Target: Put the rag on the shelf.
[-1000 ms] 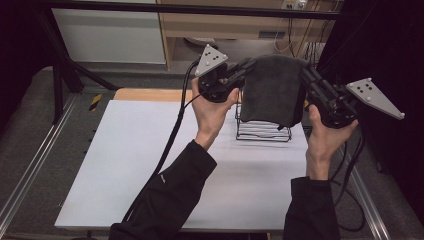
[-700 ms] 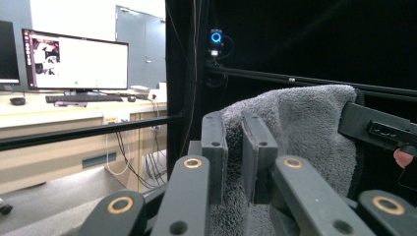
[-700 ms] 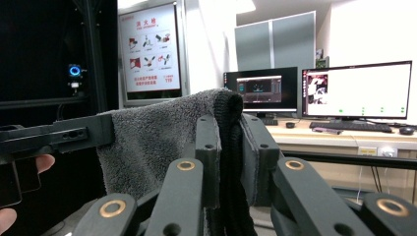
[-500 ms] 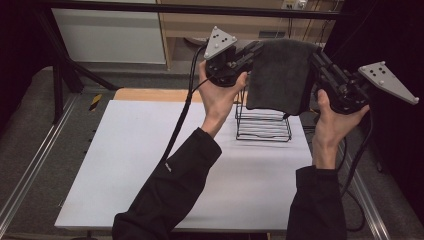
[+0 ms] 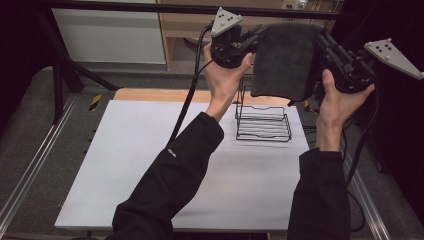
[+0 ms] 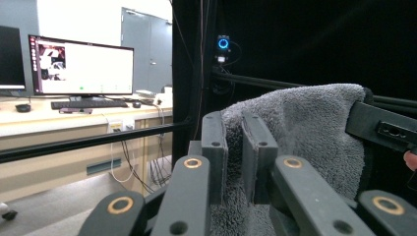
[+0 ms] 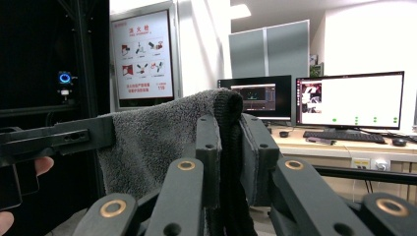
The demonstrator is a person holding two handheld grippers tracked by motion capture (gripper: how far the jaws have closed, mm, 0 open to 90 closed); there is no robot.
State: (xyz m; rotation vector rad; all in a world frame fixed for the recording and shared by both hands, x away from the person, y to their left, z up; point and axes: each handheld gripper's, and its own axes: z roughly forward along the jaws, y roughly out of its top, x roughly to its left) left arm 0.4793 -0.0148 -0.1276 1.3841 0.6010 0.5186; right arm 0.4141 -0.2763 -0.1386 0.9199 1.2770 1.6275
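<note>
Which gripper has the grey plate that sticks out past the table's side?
The right hand-held gripper: its grey plate juts beyond the table edge; the left hand-held gripper plate stays above it.

A grey towel [image 7: 162, 137] is clamped by its hemmed edge between the black jaws of the right gripper [image 7: 228, 157]. The towel's far corner is held by the left gripper [image 7: 54, 140]. Monitors [image 7: 351, 101] are seen behind.
</note>
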